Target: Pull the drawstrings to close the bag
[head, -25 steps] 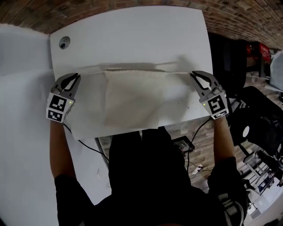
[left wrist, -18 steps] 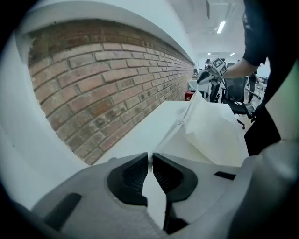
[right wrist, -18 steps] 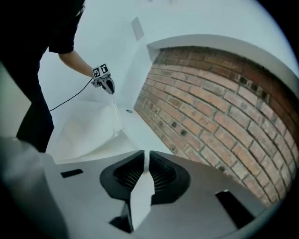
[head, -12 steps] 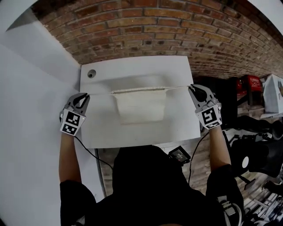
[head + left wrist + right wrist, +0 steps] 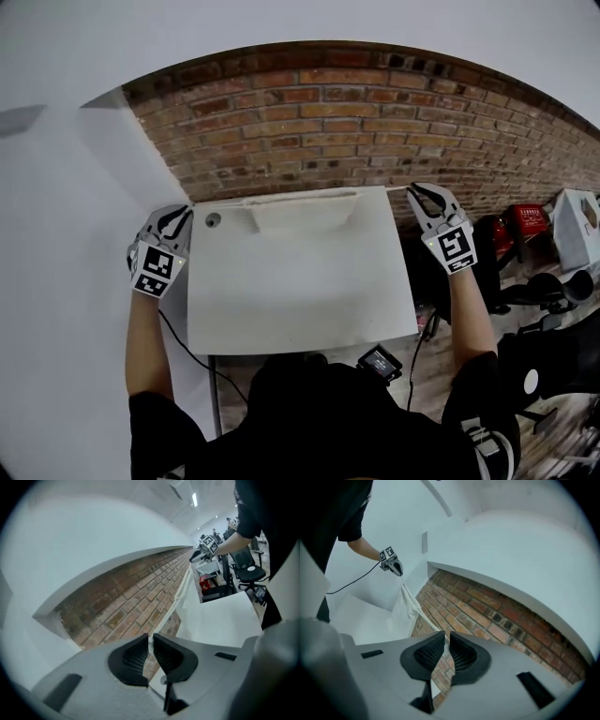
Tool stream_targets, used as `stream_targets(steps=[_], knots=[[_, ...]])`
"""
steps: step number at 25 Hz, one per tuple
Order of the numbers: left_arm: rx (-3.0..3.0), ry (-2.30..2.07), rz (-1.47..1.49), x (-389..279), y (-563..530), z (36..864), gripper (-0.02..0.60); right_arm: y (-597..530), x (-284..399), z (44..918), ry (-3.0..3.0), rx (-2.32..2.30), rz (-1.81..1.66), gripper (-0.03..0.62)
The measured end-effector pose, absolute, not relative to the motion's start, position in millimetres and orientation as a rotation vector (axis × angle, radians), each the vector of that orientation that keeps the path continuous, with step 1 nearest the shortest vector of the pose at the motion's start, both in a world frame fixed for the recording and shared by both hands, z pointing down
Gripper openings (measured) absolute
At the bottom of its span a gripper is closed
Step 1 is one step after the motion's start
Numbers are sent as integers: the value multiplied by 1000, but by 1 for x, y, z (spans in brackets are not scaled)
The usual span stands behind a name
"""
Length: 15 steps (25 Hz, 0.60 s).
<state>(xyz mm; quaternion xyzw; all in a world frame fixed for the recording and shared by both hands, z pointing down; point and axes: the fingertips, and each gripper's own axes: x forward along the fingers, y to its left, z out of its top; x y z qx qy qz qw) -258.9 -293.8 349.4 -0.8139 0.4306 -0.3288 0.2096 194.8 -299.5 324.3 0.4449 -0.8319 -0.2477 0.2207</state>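
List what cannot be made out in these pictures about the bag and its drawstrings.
- Bag mouth: in the head view the bag is small and seen from above, so I cannot tell whether it is fully closed.
- Bag's inside: in every view its own cloth hides it.
- Drawstring inside the right gripper: in the right gripper view it is too thin to follow between the pads.

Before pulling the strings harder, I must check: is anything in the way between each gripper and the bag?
Nothing visible does. A taut drawstring runs free from the left gripper and from the right gripper to the bag, held above the table.
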Motion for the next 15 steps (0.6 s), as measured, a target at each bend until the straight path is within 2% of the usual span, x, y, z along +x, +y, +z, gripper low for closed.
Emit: stream_targets(steps=[15], knots=[[-1923, 1242, -701, -254, -272, 155, 44, -276, 212, 126, -2282, 1368, -1099, 40]])
